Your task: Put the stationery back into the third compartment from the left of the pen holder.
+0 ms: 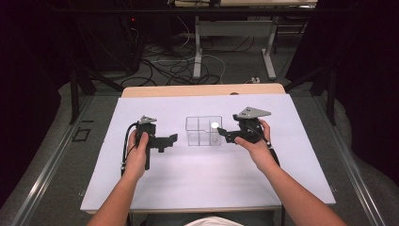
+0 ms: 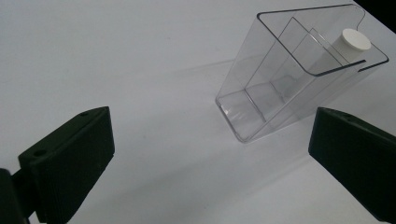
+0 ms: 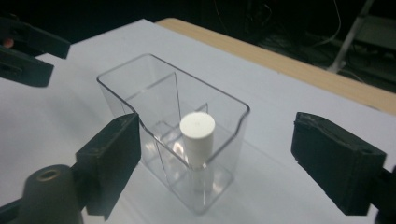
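**Capped tube upright in a clear box, both claws wide**

A clear plastic box (image 1: 203, 130) with inner dividers sits mid-bench on the white sheet (image 1: 197, 183). In its right-hand compartment a tube with a white cap (image 3: 197, 132) stands upright, long axis vertical, cap up. No writing is readable. The left claw (image 1: 171, 139) rests left of the box, jaws wide. The right claw (image 1: 221, 133) is just beside the box, jaws wide and holding nothing.

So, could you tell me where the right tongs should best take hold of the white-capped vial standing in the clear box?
Probably by the white cap, coming from above. The vial stands upright in a narrow compartment of the clear box, so walls and dividers block its sides, and its cap alone reaches about rim height. The right tongs already stand open around the box.
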`<state>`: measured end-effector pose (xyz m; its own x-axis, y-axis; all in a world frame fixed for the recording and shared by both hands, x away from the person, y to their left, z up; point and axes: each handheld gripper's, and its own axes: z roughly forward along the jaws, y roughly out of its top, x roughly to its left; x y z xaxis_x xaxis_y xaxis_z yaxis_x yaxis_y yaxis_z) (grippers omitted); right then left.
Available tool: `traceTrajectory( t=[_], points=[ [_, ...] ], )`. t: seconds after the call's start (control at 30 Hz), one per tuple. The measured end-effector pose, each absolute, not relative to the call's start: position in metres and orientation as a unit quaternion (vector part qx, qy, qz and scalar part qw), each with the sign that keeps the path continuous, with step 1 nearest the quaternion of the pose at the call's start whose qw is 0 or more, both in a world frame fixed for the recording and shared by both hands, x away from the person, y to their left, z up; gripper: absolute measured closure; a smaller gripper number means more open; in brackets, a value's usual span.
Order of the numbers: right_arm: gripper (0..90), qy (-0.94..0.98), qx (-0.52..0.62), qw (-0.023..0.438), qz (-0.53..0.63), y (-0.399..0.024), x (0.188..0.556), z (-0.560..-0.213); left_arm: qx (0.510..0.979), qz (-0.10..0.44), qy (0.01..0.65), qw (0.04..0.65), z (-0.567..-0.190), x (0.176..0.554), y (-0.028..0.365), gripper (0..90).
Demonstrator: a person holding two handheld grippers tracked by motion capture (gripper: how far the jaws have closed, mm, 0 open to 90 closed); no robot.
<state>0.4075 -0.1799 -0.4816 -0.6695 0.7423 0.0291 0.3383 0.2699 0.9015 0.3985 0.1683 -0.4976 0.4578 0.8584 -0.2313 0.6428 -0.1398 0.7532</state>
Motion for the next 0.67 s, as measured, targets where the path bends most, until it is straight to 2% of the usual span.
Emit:
traceTrajectory(
  t=[0.07, 0.23, 0.57, 0.67],
  points=[
    [12.9, 0.767, 0.365, 0.206, 0.485, -0.185, 0.405, -0.482, 0.743, 0.129, 0.505, 0.420, -0.497, 0.399, 0.169, 0.5],
    [0.0, 0.763, 0.374, 0.218, 0.480, -0.200, 0.398, -0.480, 0.740, 0.130, 0.508, 0.420, -0.496, 0.399, 0.172, 0.5],
    [0.0, 0.752, 0.411, 0.245, 0.454, -0.228, 0.389, -0.485, 0.732, 0.132, 0.516, 0.425, -0.495, 0.400, 0.178, 0.5],
    [0.0, 0.744, 0.434, 0.230, 0.453, -0.235, 0.389, -0.490, 0.730, 0.134, 0.518, 0.424, -0.496, 0.401, 0.180, 0.5]
  ],
)
